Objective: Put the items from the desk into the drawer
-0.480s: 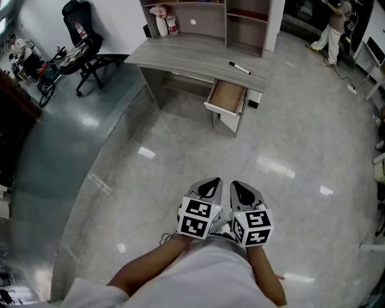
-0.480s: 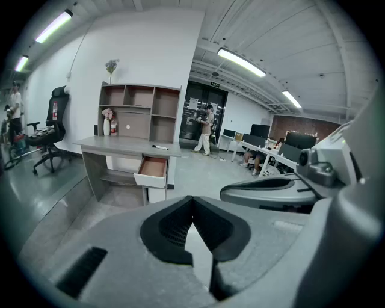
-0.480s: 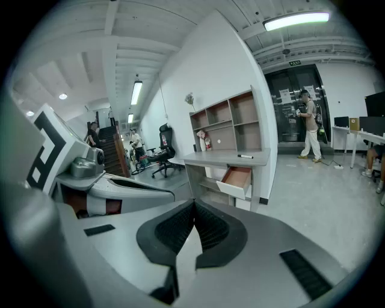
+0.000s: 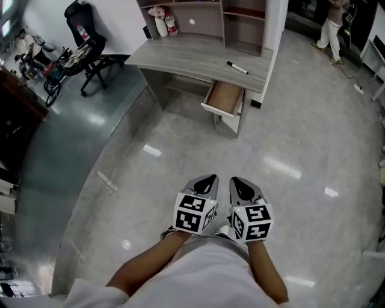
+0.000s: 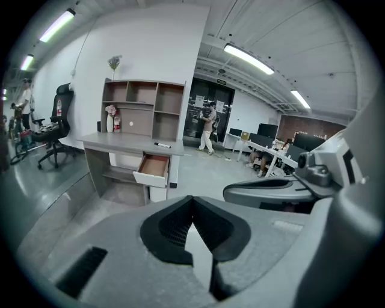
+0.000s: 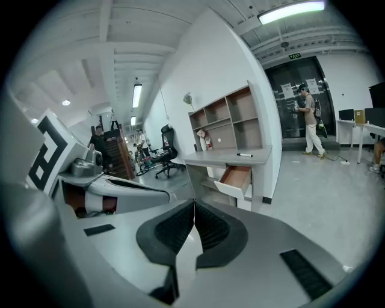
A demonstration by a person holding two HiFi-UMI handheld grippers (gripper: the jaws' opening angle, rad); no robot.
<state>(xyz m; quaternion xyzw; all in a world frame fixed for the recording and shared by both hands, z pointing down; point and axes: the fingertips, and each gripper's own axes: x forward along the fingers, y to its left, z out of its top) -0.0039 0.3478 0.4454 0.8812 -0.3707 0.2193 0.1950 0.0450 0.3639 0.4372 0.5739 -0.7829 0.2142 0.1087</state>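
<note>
A black marker [image 4: 237, 68] lies on the grey desk [image 4: 180, 54] near its right end. Below the desktop a wooden drawer [image 4: 225, 98] stands pulled open and looks empty. The same marker [image 5: 162, 145] and drawer [image 5: 153, 168] show small in the left gripper view, and the marker [image 6: 243, 155] and drawer [image 6: 234, 178] in the right gripper view. Both grippers are held side by side low in the head view, well short of the desk. My left gripper [image 4: 212, 178] is shut with nothing in it. My right gripper [image 4: 234, 178] is shut and empty too.
Shelves [image 4: 207, 18] rise at the back of the desk, with a red bottle [image 4: 172, 24] and white items beside them. A black office chair [image 4: 87, 42] stands left of the desk. A person [image 4: 329, 30] stands far off at the top right. Glossy floor lies between me and the desk.
The view has shifted slightly toward the desk. Both grippers have risen a little in the head view and remain shut.
</note>
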